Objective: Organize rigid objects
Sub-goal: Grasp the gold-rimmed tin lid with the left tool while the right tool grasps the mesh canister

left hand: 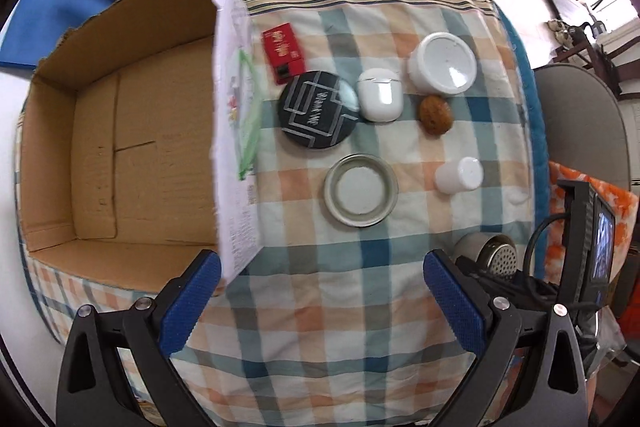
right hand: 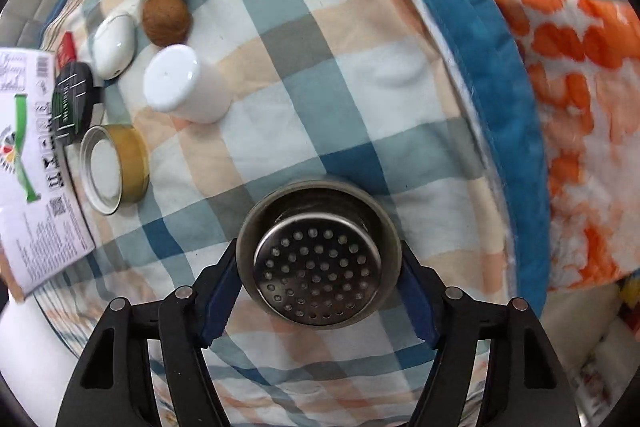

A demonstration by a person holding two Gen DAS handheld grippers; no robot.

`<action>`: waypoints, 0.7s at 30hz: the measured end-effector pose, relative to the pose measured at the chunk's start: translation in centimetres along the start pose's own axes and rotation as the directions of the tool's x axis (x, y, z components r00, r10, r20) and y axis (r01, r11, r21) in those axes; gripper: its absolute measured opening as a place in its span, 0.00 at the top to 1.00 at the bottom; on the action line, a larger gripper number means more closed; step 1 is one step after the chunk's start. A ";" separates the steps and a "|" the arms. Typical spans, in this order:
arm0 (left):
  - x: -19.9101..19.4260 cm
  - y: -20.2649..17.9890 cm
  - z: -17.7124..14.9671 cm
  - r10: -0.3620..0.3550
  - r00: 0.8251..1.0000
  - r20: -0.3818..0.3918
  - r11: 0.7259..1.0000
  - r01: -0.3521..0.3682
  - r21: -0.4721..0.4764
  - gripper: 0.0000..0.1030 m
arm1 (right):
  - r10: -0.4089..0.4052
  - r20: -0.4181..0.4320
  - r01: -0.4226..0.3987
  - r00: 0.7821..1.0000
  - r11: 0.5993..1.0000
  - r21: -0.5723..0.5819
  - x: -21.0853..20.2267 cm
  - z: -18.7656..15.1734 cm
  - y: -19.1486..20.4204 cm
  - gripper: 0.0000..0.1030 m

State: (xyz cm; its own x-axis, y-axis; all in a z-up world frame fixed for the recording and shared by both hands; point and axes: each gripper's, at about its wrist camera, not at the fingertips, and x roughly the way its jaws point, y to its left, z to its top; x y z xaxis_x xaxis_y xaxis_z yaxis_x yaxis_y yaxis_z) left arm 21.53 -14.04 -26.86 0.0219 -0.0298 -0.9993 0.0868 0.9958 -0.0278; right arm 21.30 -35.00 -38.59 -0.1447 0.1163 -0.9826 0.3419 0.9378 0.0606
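My right gripper (right hand: 320, 267) is shut on a steel strainer cup (right hand: 318, 251) with a perforated metal end, just above the checked cloth. The cup also shows in the left wrist view (left hand: 490, 251), at the right. My left gripper (left hand: 320, 291) is open and empty above the cloth, beside the open cardboard box (left hand: 116, 147). On the cloth lie a round tin (left hand: 361, 190), a black disc (left hand: 318, 110), a white earbud case (left hand: 379, 95), a brown ball (left hand: 435, 115), a large white jar (left hand: 443, 63), a small white bottle (left hand: 459, 174) and a red box (left hand: 283, 51).
The box's white printed flap (left hand: 236, 131) stands upright between the box and the objects. The table's blue edge (right hand: 472, 39) runs on the right, with an orange-patterned cushion (right hand: 576, 115) beyond it. A grey chair (left hand: 584, 123) stands at right.
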 end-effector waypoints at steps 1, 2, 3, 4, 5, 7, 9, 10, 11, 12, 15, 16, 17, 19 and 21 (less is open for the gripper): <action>0.2 -0.4 0.4 -0.012 1.000 -0.003 1.000 0.012 0.007 0.00 | -0.011 0.006 0.011 1.000 1.000 -0.006 -0.1 0.2 -0.3 0.28; 0.5 -0.9 0.9 -0.015 1.000 -0.006 1.000 0.015 0.014 0.00 | -0.014 0.012 0.014 1.000 1.000 -0.006 -0.3 0.4 -0.6 0.28; 0.8 -1.4 1.4 -0.015 1.000 -0.009 1.000 0.015 0.024 0.00 | -0.013 0.016 0.013 1.000 1.000 -0.005 -0.6 0.7 -0.8 0.28; 1.3 -1.8 2.0 -0.018 1.000 -0.019 0.999 0.019 0.032 0.00 | -0.015 0.020 0.015 1.000 1.000 -0.006 -0.7 1.0 -1.1 0.28; 2.0 -2.1 2.5 -0.017 0.999 -0.035 0.999 0.018 0.033 0.00 | -0.018 0.024 0.018 1.000 1.000 -0.006 -0.8 1.3 -1.3 0.28; 3.4 -2.6 3.6 -0.003 0.997 -0.076 0.999 0.006 0.035 0.00 | -0.018 0.027 0.018 0.999 1.000 -0.016 -0.9 1.8 -1.3 0.28; 5.2 -2.7 4.2 0.005 0.992 -0.128 1.000 -0.002 0.028 0.00 | -0.022 0.030 0.022 0.999 1.000 -0.021 -1.4 2.1 -1.1 0.28; 6.1 -2.7 4.3 0.016 0.988 -0.152 1.000 -0.013 0.020 0.00 | -0.024 0.030 0.025 0.999 0.999 -0.023 -1.4 2.1 -1.0 0.28; 6.9 -2.7 4.4 0.014 0.986 -0.169 1.000 -0.012 0.014 0.00 | -0.019 0.027 0.020 0.999 1.000 -0.020 -1.4 2.3 -1.0 0.28; 7.7 -2.7 4.5 0.023 0.982 -0.186 1.000 -0.022 0.011 0.00 | -0.011 0.021 0.012 1.000 1.000 -0.017 -2.3 3.1 -0.8 0.28; 9.3 -3.2 4.5 0.094 0.974 -0.207 0.996 -0.089 0.031 0.00 | -0.002 0.016 0.002 1.000 1.000 -0.015 -2.2 3.2 -0.8 0.28; 9.5 -3.6 4.6 0.096 0.975 -0.199 0.995 -0.090 0.041 0.00 | -0.002 0.014 0.002 1.000 1.000 -0.018 -2.1 3.5 -0.3 0.28; 9.7 -4.1 4.6 0.069 0.977 -0.200 0.997 -0.061 0.043 0.00 | 0.001 0.013 -0.001 1.000 1.000 -0.021 -1.9 3.4 -0.4 0.28; 10.1 -4.7 4.5 0.045 0.975 -0.217 0.999 -0.038 0.034 0.00 | 0.007 0.013 -0.007 1.000 1.000 -0.025 -1.9 3.4 -1.9 0.28; 10.9 -5.1 4.5 0.041 0.974 -0.223 0.999 -0.032 0.044 0.00 | 0.016 0.010 -0.016 1.000 1.000 -0.024 -1.8 3.4 -2.2 0.28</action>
State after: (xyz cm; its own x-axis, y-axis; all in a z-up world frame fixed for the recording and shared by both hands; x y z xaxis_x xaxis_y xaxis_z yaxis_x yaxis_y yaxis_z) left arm 25.79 -19.87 -37.49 -0.1971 0.0311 -0.9799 0.1298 0.9915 0.0054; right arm 23.96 -38.42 -37.52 -0.1301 0.1281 -0.9832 0.3222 0.9433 0.0803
